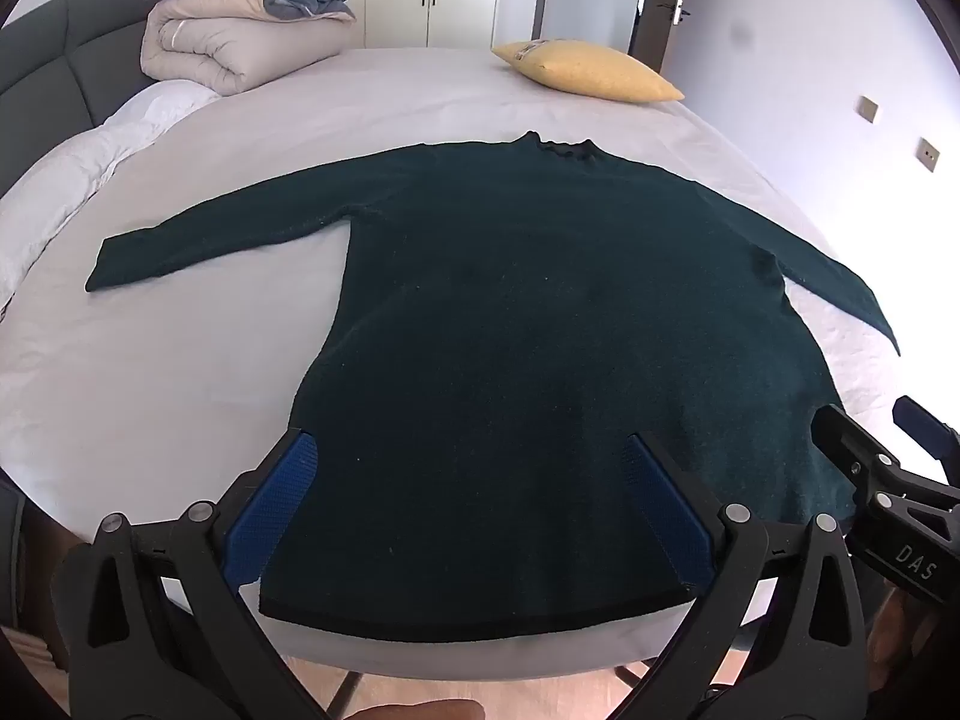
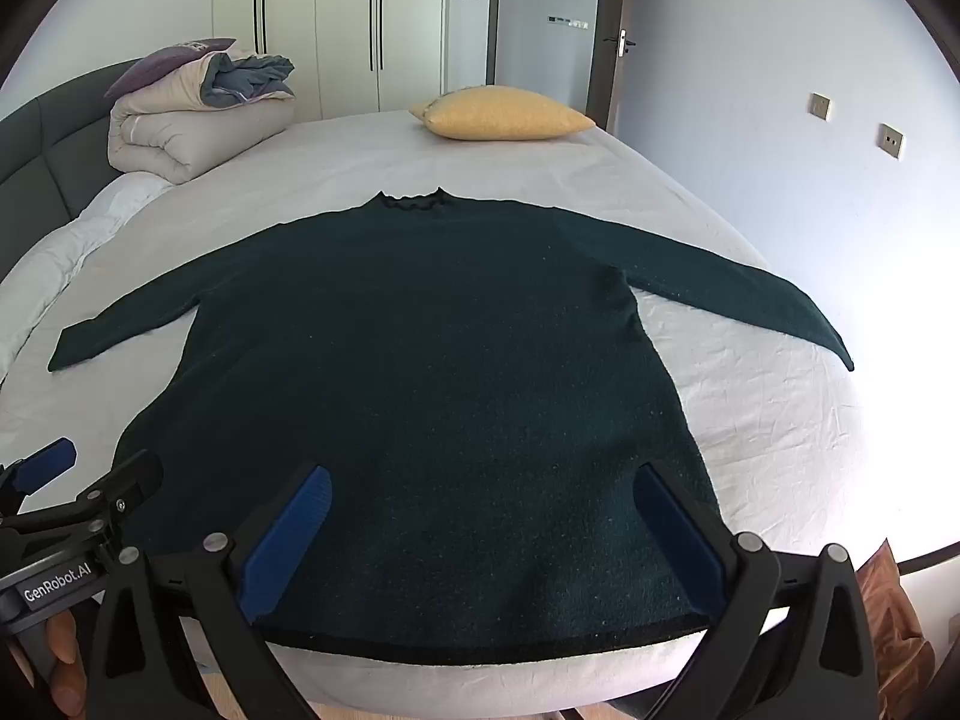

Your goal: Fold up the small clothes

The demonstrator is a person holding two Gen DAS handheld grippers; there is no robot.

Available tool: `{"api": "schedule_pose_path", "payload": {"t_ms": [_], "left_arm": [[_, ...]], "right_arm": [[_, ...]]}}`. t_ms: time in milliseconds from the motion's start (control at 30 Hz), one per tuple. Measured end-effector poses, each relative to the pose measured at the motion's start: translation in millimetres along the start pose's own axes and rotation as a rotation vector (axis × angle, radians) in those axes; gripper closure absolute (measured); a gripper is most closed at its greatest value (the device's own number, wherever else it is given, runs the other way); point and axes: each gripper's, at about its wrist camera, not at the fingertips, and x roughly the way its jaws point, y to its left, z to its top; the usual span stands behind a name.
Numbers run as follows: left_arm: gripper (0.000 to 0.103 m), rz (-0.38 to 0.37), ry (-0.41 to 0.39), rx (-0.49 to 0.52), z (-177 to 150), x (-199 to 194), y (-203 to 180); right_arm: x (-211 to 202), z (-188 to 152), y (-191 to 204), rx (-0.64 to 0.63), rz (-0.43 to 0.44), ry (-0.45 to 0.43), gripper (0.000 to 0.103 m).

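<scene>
A dark green long-sleeved sweater (image 1: 540,330) lies flat on the bed, collar at the far side, both sleeves spread out, hem at the near edge. It also shows in the right wrist view (image 2: 420,390). My left gripper (image 1: 474,480) is open and empty, held above the hem on the sweater's left half. My right gripper (image 2: 480,510) is open and empty, held above the hem toward the right half. The right gripper also shows at the right edge of the left wrist view (image 1: 876,450), and the left gripper shows at the left edge of the right wrist view (image 2: 84,480).
The bed (image 1: 180,372) has a light sheet. A folded duvet (image 1: 240,36) sits at the far left by the headboard. A yellow pillow (image 1: 588,72) lies at the far side. Wardrobes and a door stand behind. Wooden floor shows below the near bed edge.
</scene>
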Motion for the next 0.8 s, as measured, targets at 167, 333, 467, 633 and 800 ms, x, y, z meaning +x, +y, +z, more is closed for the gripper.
{"api": "schedule_pose_path", "payload": {"t_ms": [167,333,467,633,800], "left_arm": [[0.0,-0.003,-0.004,0.007,0.1,0.3,0.4],[0.0,-0.009,-0.002,0.001,0.4,-2.0,0.6],[0.0,-0.01,-0.002,0.0,0.4,-1.8,1.3],[0.0,-0.009,-0.002,0.001,0.6,-1.7,1.2],[0.0,-0.009,-0.001,0.001,0.7,-1.8,1.1]], "right_arm": [[-0.6,-0.4,-0.1,0.002,0.001,-0.001,0.0],[-1.6,-0.7,1.1,-0.002,-0.003,-0.001,0.0],[-2.0,-0.9,1.7,-0.003,-0.003,0.0,0.0],[-3.1,-1.3,1.8,-0.004,-0.003,-0.001,0.0],[-0.2,-4.4,-0.2,-0.005,-0.003,0.0,0.0]]}}
